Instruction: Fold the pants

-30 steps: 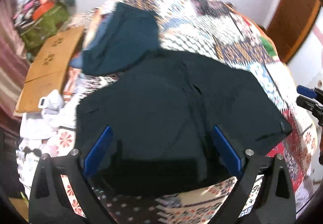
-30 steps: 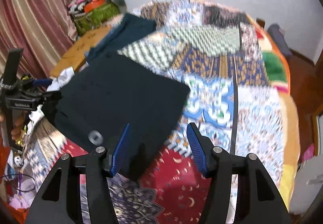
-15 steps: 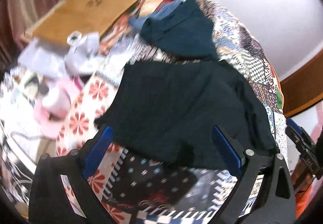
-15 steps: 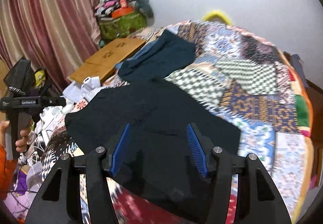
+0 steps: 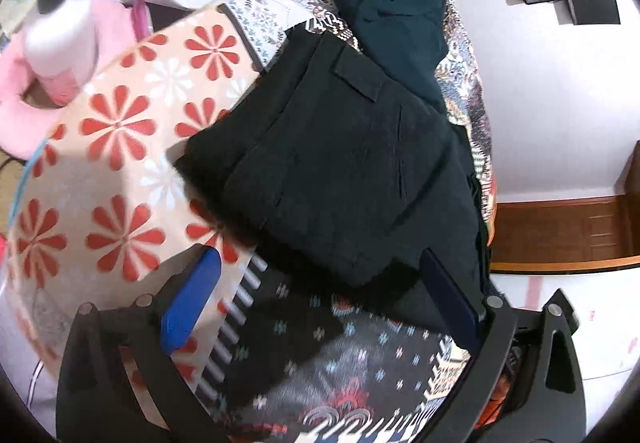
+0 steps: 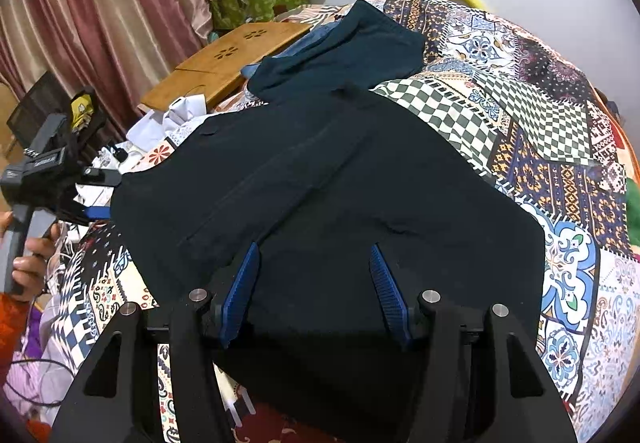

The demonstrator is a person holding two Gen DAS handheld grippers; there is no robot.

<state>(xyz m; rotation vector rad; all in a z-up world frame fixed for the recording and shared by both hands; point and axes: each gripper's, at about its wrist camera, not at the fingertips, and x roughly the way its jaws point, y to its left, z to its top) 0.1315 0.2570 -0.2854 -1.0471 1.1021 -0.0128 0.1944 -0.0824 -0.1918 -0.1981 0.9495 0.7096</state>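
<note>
The right tongs point(image 6: 314, 293) hang over the near edge of the bed, their ribbed blue pads point(image 6: 240, 297) spread apart and clear of the cloth, pinching nothing. Under them lie the dark navy, almost black pants point(image 6: 320, 195), folded once into a broad flat slab on the patchwork quilt point(image 6: 552, 147). The cloth is matte and nearly smooth, with a raised seam running along it and a flapped pocket that shows best in the left wrist view. In the right wrist view the long axis runs from the bed's near right side away to the far left, and the pocket end points toward the bed's left edge.

The left tongs point(image 5: 320, 299) also stand wide open and empty, one blue pad point(image 5: 190, 301) over bare quilt and the other at the fringe of the pants point(image 5: 340, 171). A hand point(image 6: 28, 263) at the left edge of the bed grips their handle.

Compared with a second ago, the left wrist view has rolled and dropped: the pants then filled the space between its pads, and now only their near corner reaches there. In the right wrist view the pants lay left of the tongs; now they lie squarely beneath them.

Beyond the pants, toward the far left corner, lies a second dark teal garment point(image 6: 352, 51).
</note>
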